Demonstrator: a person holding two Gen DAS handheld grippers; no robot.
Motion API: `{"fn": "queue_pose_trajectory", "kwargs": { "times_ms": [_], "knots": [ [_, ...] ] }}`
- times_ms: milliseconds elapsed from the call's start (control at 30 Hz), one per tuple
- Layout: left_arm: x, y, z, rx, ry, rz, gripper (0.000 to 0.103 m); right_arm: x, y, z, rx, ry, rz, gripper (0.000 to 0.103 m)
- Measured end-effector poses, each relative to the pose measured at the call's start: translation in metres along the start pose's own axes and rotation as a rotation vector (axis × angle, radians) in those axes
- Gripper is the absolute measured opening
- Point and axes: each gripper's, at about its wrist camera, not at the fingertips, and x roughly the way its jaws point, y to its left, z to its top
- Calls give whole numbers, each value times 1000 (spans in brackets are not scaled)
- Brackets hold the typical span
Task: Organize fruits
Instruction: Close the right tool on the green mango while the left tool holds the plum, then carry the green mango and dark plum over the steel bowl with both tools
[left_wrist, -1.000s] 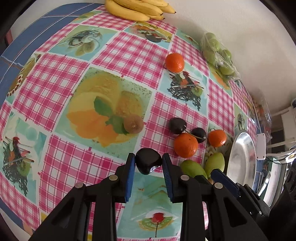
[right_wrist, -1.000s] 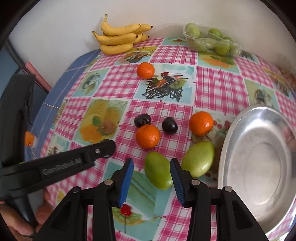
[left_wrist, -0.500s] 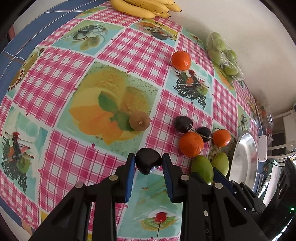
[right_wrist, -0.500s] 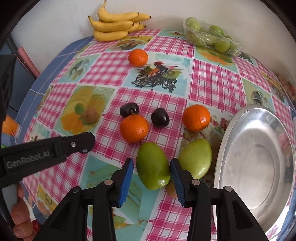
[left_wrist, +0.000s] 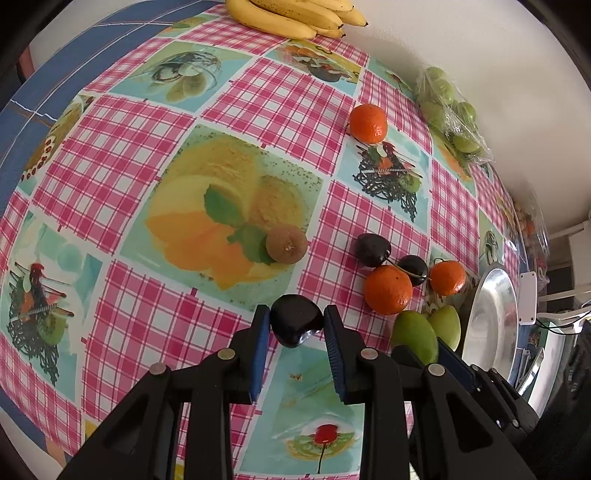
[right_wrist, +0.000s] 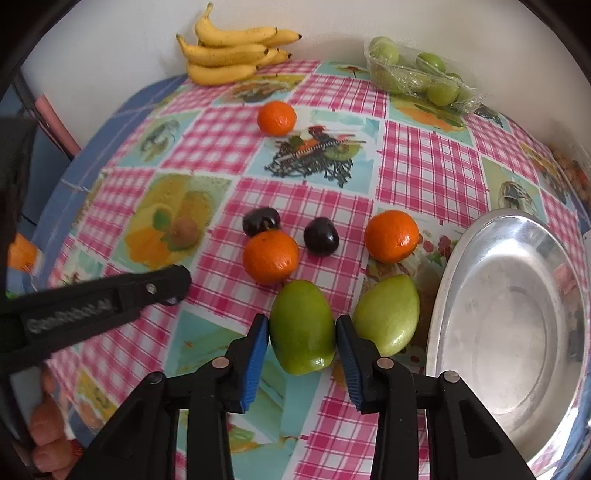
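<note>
My left gripper (left_wrist: 295, 318) is shut on a dark glossy plum (left_wrist: 293, 326), held just above the checked tablecloth. In the right wrist view my right gripper (right_wrist: 302, 326) straddles a green mango (right_wrist: 301, 332) lying on the cloth. Its jaws are closing and both blue pads touch the mango's sides. A second green mango (right_wrist: 388, 314) lies just right of it. Beyond them are two oranges (right_wrist: 271, 256) (right_wrist: 391, 236) and two dark plums (right_wrist: 260, 221) (right_wrist: 321, 236). A third orange (right_wrist: 277, 118) sits farther back. A brown kiwi (left_wrist: 286, 243) lies ahead of the left gripper.
A steel bowl (right_wrist: 461, 280) stands at the right, close to the second mango. Bananas (right_wrist: 232, 55) and a wrapped tray of green fruit (right_wrist: 421, 77) lie by the back wall. The left gripper's black arm (right_wrist: 110, 306) reaches in from the left, with a person's fingers (right_wrist: 44, 435) below it.
The right gripper has moved forward over the green mango and its jaws have narrowed onto it. The left gripper has kept still with the dark plum in it.
</note>
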Motion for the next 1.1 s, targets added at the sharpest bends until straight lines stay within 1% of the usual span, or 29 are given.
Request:
{"fn": "queue_pose_trajectory", "kwargs": {
  "times_ms": [100,300,433,567,667,800,867,933,1100],
  "knots": [
    [-4,0,1,3,-12,5,31,-11,-1,3,32,-27,37,40],
    [-14,-3,2,15,-47,9,31,-31,0,9,85,-61,65,40],
    [-20,-7,2,40,-72,27,31,-29,-1,15,103,-56,43,40],
    [-20,-13,5,62,-83,53,31,-27,-13,16,149,-51,67,40],
    [-17,-18,6,73,-82,61,31,-31,-24,16,171,-64,39,40],
    [-18,-34,8,112,-99,84,31,-36,-44,16,227,-72,38,40],
    [-18,-44,7,138,-106,86,31,-39,-54,14,247,-78,16,40],
    [-18,-58,6,171,-108,78,31,-44,-65,14,264,-91,-5,40],
    [-15,-95,-1,268,-113,79,31,-50,-98,8,344,-113,-18,40]
  ]
}}
